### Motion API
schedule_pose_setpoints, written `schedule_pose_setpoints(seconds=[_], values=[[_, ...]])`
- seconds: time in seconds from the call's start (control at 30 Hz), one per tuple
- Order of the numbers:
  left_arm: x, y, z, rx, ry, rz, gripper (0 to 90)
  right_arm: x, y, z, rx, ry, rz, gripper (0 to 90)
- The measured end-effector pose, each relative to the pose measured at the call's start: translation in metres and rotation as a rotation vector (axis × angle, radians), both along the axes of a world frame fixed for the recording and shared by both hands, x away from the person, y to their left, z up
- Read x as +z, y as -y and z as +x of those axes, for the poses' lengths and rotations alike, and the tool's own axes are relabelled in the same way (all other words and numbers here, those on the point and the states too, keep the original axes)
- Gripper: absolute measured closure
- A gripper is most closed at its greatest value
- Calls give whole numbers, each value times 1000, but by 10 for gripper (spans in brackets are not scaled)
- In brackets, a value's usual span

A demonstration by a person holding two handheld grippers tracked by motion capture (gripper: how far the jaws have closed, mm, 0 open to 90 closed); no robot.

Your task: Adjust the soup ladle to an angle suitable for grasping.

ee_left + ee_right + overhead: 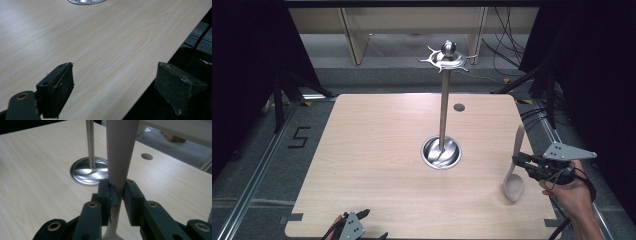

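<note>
We see the table (372, 150) bare across its whole left half, open to any pass. One obstacle stands at centre: the metal stand (444, 100), its round base (441, 152) below and pronged crown (446, 59) overhead. At four o'clock the held spoon (515, 172) blocks the right edge.

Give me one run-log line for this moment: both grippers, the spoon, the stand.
right gripper: shut on spoon handle, bowl end low | left gripper: open, at table near edge | hook stand: upright, hooks bare
</note>
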State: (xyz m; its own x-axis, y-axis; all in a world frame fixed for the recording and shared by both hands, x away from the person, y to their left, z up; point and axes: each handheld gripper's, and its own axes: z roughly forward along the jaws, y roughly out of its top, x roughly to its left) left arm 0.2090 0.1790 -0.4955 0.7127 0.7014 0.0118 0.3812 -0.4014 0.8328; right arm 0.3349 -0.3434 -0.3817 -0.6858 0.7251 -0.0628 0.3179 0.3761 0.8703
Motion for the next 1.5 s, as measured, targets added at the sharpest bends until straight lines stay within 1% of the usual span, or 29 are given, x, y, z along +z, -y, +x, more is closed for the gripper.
schedule_pose_setpoints(seconds=[0.03, 0.17, 0.23, 0.27, 0.3, 0.33, 0.43, 0.5, 0.53, 0.57, 0.6, 0.63, 0.7, 0.8, 0.83, 0.9, 0.93, 0.97, 1.0, 1.03, 1.1, 1.13, 1.17, 1.23, 1.27, 1.3, 1.33, 1.37, 1.5], values=[[0, 0, 0, 0, 3, 6, 148, 0, -1, -1, -4, -13, 12, 770], [-1, 1, 0, 9, 7, -11, 147, 1, -1, 1, 9, 3, 19, 770], [0, 0, 0, 2, 2, -1, 147, 1, -3, 1, 0, 2, 37, 769], [0, 0, 0, 1, 4, 6, 147, 2, -3, 2, 6, 15, 32, 769], [0, -1, 1, -5, 0, 32, 147, 4, -6, 1, -3, 26, 58, 770], [-1, -1, 1, 1, 13, 33, 147, 6, -5, 2, 11, 40, 48, 770], [-2, 1, 0, 11, 4, -10, 147, 10, -7, 0, 6, 32, 68, 770], [-1, 0, 1, 8, 2, 4, 147, 13, -8, -1, 6, 49, 73, 770], [-2, 0, 1, 13, 7, -5, 147, 16, -9, -2, 1, 41, 75, 769], [-2, 1, 0, 17, 2, -12, 148, 16, -10, -2, -1, 62, 79, 769], [-2, 1, 1, 16, 3, -16, 147, 18, -12, -3, -2, 57, 90, 769], [-1, 0, 1, 9, -5, 0, 147, 20, -11, 0, 19, 83, 67, 770], [-2, 1, 0, 15, 1, -11, 147, 21, -13, 0, 21, 70, 77, 769], [-2, 1, 1, 18, 5, -16, 147, 23, -22, 4, 19, 91, 83, 770], [-2, 0, 1, 14, 4, 0, 147, 24, -24, 5, 29, 104, 76, 770], [-2, 0, 1, 16, 4, -1, 148, 26, -29, 6, 31, 87, 81, 769], [-2, 0, 1, 17, 3, -1, 147, 27, -31, 9, 38, 110, 75, 769], [-2, 1, 1, 18, 2, -12, 147, 29, -33, 10, 53, 113, 64, 770], [-2, 0, 1, 16, 2, 0, 148, 30, -36, 10, 45, 114, 73, 769], [-2, 0, 1, 16, 4, -2, 147, 32, -36, 11, 55, 125, 59, 769], [-2, 0, 1, 18, 5, -3, 147, 34, -41, 10, 52, 113, 80, 769], [-2, 1, 1, 21, 4, -14, 148, 35, -42, 11, 57, 125, 79, 770], [-2, 0, 1, 17, 4, -1, 147, 37, -43, 11, 62, 138, 75, 769], [-2, 1, 1, 17, 2, 1, 147, 39, -45, 13, 78, 136, 70, 770], [-2, 1, 1, 17, 2, 2, 147, 39, -49, 12, 69, 123, 87, 769], [-1, 0, 1, 10, 4, 12, 147, 40, -49, 14, 91, 129, 81, 770], [-1, 0, 1, 8, 7, 14, 147, 40, -51, 15, 82, 140, 71, 770], [-2, 0, 1, 16, 1, -2, 147, 40, -53, 15, 80, 133, 82, 769], [-2, 1, 1, 20, 3, -8, 147, 40, -59, 16, 80, 123, 84, 769]])
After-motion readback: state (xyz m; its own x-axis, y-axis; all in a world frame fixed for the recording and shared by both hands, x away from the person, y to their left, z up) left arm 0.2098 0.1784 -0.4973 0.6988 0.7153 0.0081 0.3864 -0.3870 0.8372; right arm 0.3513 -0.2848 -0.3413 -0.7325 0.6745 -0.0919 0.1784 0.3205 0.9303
